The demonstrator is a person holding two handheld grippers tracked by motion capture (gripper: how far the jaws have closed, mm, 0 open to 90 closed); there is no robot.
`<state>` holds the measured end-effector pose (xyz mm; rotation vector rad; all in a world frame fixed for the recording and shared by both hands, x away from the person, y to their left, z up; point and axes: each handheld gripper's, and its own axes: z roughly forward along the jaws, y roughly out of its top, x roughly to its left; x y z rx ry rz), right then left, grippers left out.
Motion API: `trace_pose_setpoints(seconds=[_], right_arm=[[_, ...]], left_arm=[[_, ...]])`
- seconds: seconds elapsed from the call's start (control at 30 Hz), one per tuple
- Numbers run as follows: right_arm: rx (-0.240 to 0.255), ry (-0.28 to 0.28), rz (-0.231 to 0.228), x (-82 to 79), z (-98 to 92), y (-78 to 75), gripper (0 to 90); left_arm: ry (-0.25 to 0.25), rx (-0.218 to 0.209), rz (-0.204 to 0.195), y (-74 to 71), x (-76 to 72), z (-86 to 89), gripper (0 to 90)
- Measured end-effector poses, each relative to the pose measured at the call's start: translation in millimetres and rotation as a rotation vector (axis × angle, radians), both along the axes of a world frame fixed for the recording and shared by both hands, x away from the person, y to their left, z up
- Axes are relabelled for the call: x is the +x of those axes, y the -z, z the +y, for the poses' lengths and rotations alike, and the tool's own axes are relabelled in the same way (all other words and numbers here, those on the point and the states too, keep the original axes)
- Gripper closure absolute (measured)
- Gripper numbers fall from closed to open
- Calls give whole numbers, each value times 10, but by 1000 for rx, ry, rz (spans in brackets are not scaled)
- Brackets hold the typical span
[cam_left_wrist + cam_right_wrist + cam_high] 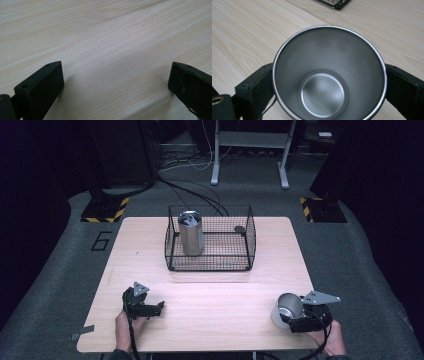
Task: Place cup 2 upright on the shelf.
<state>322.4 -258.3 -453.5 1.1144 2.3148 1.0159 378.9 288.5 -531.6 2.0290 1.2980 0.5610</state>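
Observation:
A steel cup (287, 309) stands near the table's front right corner, with my right gripper (300, 316) shut on it. In the right gripper view the cup (329, 75) is empty, open mouth toward the camera, with a black jaw pressed against each side. My left gripper (159, 309) rests low at the front left of the table, open. Its jaws stand wide apart over bare wood in the left gripper view (116, 82). A taller steel cup (191, 233) stands upright in the left part of a black wire basket (210, 265) at the table's far middle.
The light wooden table (215, 300) has bare room between the basket and both grippers. A small dark disc (240, 229) lies in the basket's far right corner. Cables and a grey stand's legs (249, 155) lie on the floor beyond the table.

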Motion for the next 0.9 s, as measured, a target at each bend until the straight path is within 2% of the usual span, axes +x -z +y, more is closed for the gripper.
trace_pose_setpoints(seconds=[0.1, 0.27, 0.5, 0.7, 0.9], right_arm=[[9, 4, 10, 5, 4, 4, 49], [-5, 6, 16, 19, 10, -8, 57], [9, 18, 8, 11, 5, 3, 60], [48, 37, 10, 0, -10, -11, 60], [59, 52, 0, -12, -14, -77, 61]], left_arm=[[0, 0, 0, 0, 0, -1, 1], [-6, -2, -1, 1, -1, -6, 2], [-8, -2, -1, 1, -2, -9, 2], [-9, -3, -1, 1, -2, -9, 2], [-11, -2, 0, 1, -2, -12, 2]])
